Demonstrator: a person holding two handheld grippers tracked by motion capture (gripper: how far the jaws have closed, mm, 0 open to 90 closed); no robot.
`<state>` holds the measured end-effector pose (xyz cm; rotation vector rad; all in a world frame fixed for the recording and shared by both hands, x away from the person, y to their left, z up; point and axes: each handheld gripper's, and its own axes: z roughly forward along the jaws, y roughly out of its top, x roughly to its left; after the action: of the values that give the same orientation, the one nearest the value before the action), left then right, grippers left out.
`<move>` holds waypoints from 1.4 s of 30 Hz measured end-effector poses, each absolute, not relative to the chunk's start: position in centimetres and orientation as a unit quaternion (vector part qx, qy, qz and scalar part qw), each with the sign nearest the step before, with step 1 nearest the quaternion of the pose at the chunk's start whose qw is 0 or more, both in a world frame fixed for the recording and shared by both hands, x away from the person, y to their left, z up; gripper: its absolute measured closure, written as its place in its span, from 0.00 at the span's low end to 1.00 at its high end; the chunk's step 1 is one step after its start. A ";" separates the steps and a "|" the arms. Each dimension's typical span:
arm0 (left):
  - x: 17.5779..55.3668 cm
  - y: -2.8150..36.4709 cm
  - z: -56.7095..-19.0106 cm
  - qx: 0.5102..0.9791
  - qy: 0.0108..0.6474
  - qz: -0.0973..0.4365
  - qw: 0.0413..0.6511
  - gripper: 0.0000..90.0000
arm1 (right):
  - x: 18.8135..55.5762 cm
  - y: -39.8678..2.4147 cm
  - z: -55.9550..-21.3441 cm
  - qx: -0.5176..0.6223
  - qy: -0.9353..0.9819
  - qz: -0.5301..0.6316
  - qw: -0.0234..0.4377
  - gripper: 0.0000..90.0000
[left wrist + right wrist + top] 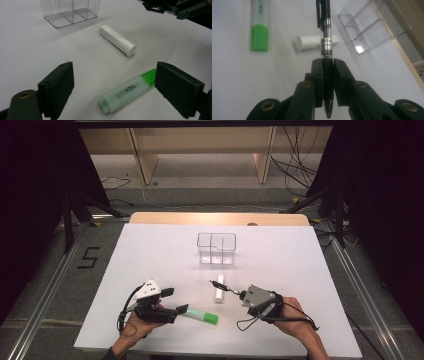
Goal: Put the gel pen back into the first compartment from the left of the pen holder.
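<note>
Right gripper (327, 68): jaws clamped on 1 black pen (325, 30), lifted above the table (150, 250). Left gripper (113, 85): jaws wide apart, gripping nothing, straddling 1 green highlighter (127, 93) lying flat. White tube (117, 40) and clear organiser (216, 248) beyond.

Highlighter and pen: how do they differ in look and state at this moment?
The highlighter is thick, pale with a green cap; the pen is slim, black and clear with a metal ring. The highlighter lies flat on the white table between the open left tool; the pen is clamped in the shut right tool. Both are writing tools.
</note>
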<state>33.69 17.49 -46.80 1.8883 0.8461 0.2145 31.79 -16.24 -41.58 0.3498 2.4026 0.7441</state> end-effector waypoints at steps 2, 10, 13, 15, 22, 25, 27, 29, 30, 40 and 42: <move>33.7 17.5 -46.8 0.785 0.350 0.088 0.505 0.18 | 31.5 -16.0 -41.8 0.115 0.899 0.281 0.314 0.89; 34.2 17.6 -46.1 0.785 0.351 0.081 0.505 0.18 | 30.0 -15.1 -42.6 0.059 0.884 0.258 0.385 0.89; 34.3 17.4 -45.2 0.790 0.344 0.081 0.501 0.18 | 29.5 -14.8 -42.9 0.030 0.879 0.243 0.410 0.89; 34.5 17.1 -44.3 0.796 0.337 0.079 0.496 0.18 | 29.3 -14.6 -43.2 0.011 0.873 0.237 0.427 0.89; 35.5 14.5 -41.7 0.839 0.291 0.072 0.455 0.18 | 28.2 -13.6 -43.9 -0.034 0.851 0.219 0.477 0.89; 35.9 13.0 -40.9 0.859 0.266 0.058 0.433 0.19 | 27.8 -13.1 -44.5 -0.070 0.837 0.202 0.503 0.89; 36.0 12.0 -40.7 0.872 0.250 0.054 0.418 0.20 | 27.5 -12.8 -44.8 -0.084 0.831 0.194 0.514 0.89; 36.0 11.1 -40.6 0.883 0.233 0.047 0.404 0.21 | 27.4 -12.7 -45.1 -0.112 0.820 0.184 0.530 0.89; 36.1 10.7 -40.5 0.889 0.225 0.046 0.396 0.22 | 27.2 -12.6 -45.3 -0.121 0.816 0.179 0.536 0.89; 36.6 7.9 -40.6 0.924 0.175 0.023 0.338 0.27 | 26.5 -12.1 -46.0 -0.183 0.798 0.147 0.555 0.89; 36.7 7.4 -40.6 0.930 0.166 0.021 0.328 0.30 | 26.4 -12.0 -46.0 -0.191 0.797 0.139 0.555 0.89</move>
<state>36.69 7.43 -40.63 2.4344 0.4338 0.0542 26.42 -12.01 -46.03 -0.4518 1.8827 0.3292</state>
